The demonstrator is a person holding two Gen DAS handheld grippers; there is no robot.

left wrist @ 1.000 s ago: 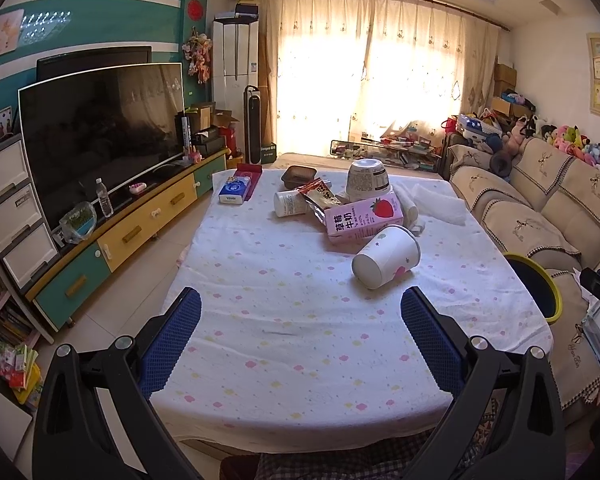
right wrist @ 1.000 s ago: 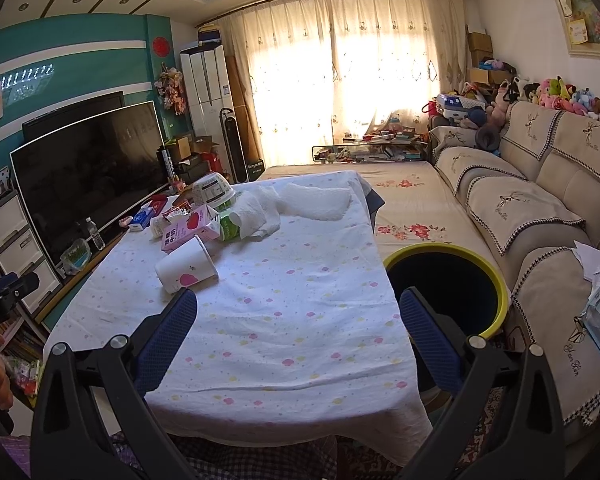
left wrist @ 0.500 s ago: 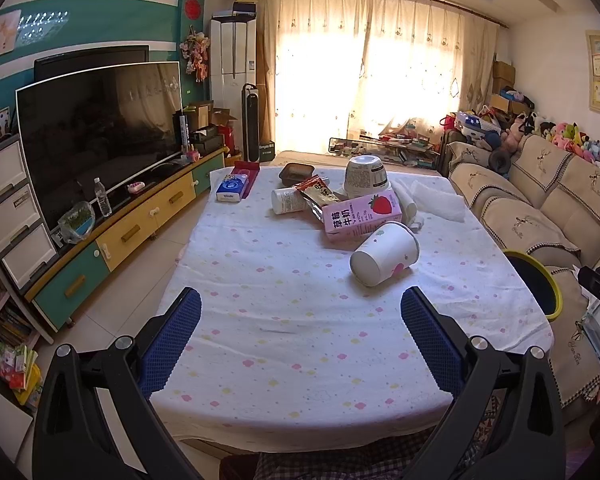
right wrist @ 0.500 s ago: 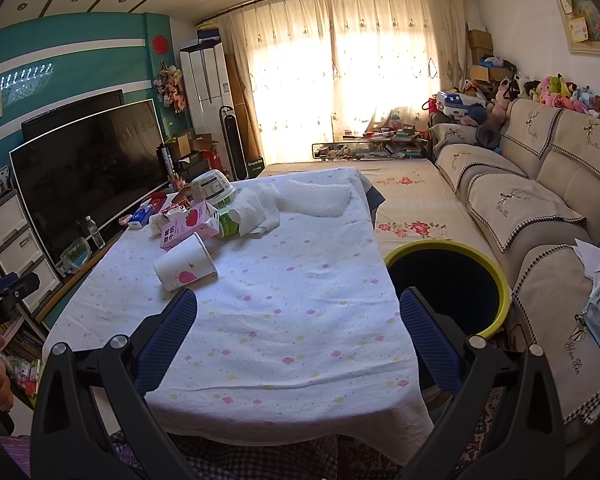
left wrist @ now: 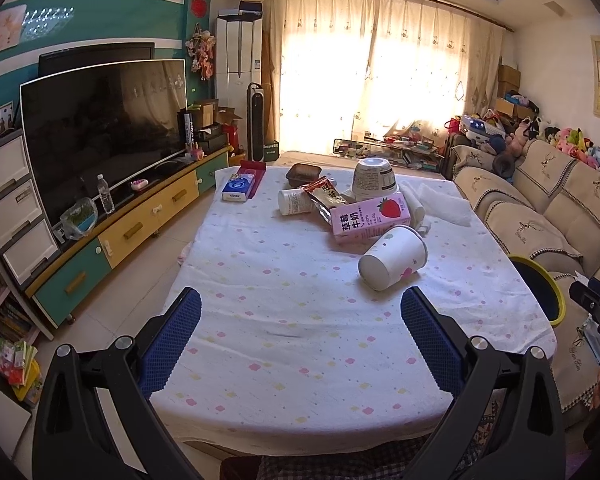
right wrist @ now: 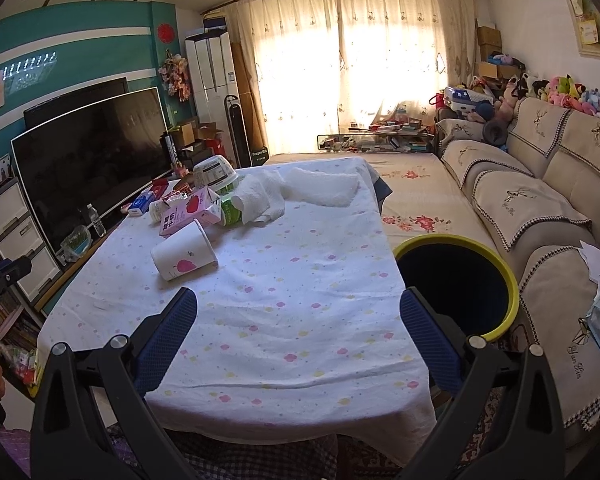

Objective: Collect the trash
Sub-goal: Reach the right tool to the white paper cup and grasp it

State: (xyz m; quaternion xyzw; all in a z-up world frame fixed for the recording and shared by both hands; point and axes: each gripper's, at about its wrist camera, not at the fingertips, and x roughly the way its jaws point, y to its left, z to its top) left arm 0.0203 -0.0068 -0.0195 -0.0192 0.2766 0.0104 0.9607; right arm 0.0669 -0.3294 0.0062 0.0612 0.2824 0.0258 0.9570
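A white paper cup lies on its side on the table's spotted cloth; it also shows in the right wrist view. Behind it lie a pink strawberry milk carton, a snack wrapper, a white jar, an upturned white bowl and crumpled paper towels. A dark bin with a yellow rim stands at the table's right side. My left gripper and right gripper are both open and empty above the near table edge.
A tissue pack and a brown tray lie at the far end. A TV on a low cabinet runs along the left. A sofa runs along the right.
Both grippers have moved slightly forward toward the table, so the trash pile looks a little nearer. Both stay open. Nothing on the table has moved.
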